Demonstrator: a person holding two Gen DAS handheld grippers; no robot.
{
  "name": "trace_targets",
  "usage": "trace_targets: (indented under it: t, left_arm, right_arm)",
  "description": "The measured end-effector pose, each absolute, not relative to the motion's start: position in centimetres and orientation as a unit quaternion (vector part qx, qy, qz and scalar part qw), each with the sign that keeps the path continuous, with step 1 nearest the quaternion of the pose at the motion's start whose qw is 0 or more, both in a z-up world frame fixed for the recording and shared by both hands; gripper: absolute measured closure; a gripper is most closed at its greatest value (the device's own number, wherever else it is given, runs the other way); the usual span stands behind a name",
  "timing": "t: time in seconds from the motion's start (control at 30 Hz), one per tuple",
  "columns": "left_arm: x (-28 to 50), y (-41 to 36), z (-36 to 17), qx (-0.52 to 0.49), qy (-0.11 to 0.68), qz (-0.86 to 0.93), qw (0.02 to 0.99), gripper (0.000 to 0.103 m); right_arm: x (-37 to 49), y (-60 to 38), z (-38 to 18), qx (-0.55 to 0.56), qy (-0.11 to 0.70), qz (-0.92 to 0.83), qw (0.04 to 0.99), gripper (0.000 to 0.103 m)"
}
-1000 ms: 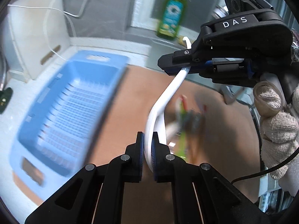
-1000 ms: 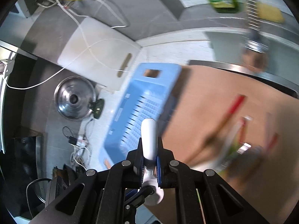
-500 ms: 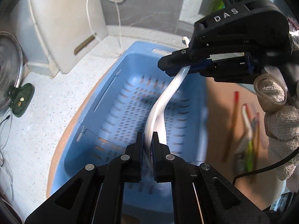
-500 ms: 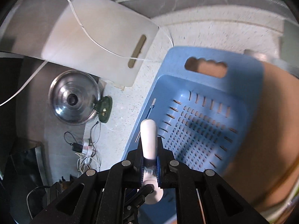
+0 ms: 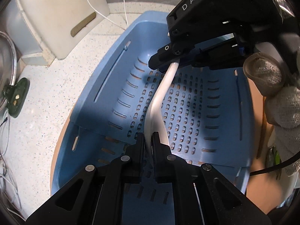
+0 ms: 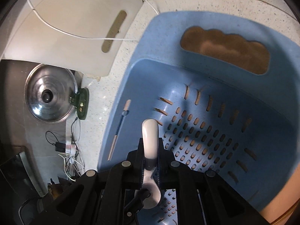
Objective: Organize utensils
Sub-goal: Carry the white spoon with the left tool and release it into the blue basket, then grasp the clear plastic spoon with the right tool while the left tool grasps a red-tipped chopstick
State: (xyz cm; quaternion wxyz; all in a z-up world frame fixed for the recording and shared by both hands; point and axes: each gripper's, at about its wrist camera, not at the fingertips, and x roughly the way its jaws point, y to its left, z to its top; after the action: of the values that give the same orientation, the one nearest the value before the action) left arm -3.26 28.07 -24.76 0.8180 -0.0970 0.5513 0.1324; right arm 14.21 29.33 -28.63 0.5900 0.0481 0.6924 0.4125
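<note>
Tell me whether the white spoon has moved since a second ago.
Yes. The white spoon, held by both grippers, left the brown board and now hangs over the blue basket.

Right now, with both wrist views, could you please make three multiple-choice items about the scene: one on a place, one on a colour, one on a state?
1. Where is the white spoon?
A. Over the basket
B. On the pot lid
C. On the cutting board

2. What colour is the perforated basket?
A. Red
B. Blue
C. Green

3. How is the spoon held?
A. Lying loose
B. By one hand-held gripper
C. By both hand-held grippers

Key:
1 A: the white spoon hangs over the basket floor.
2 B: its walls and rim are light blue.
3 C: the left hand-held gripper pinches one end and the right hand-held gripper the other.
</note>
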Motion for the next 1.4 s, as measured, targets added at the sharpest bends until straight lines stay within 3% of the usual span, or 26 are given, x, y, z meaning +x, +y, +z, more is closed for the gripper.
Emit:
trace_targets:
  t: [0.2,0.27,0.33,0.37,0.67,0.7,0.93,1.0,1.4]
  left_arm:
    - [-2.8,28.3,-25.1,-0.088,0.556,0.136,0.815,0.096]
    - [-2.6,28.5,-25.1,-0.09,0.558,0.136,0.814,0.095]
    - [-2.6,28.5,-24.9,-0.092,0.558,0.139,0.813,0.095]
    - [-2.7,28.6,-24.7,-0.093,0.555,0.141,0.815,0.095]
    - [-4.8,28.0,-20.7,-0.097,0.516,0.153,0.837,0.093]
    - [-5.0,27.7,-20.3,-0.098,0.511,0.153,0.841,0.089]
    - [-6.4,24.3,-17.7,-0.109,0.471,0.134,0.865,0.088]
    - [-6.6,22.8,-16.9,-0.112,0.462,0.123,0.871,0.083]
    - [-6.2,11.1,-18.0,-0.113,0.467,0.009,0.877,0.083]
  right_arm:
    - [14.1,29.9,-29.5,0.025,0.695,0.406,0.593,0.09]
    - [14.0,30.0,-29.2,0.017,0.69,0.407,0.599,0.07]
    - [13.8,29.9,-28.6,0.011,0.679,0.409,0.61,0.057]
    - [13.8,29.7,-28.2,0.009,0.675,0.408,0.615,0.056]
    - [13.0,24.7,-22.6,-0.003,0.615,0.444,0.651,0.056]
    - [12.7,23.4,-21.6,-0.01,0.602,0.45,0.66,0.056]
    - [12.1,13.3,-17.4,-0.007,0.553,0.46,0.694,0.053]
    - [12.4,9.6,-16.8,-0.001,0.544,0.451,0.707,0.049]
    - [13.8,-5.3,-18.4,0.067,0.567,0.382,0.727,0.048]
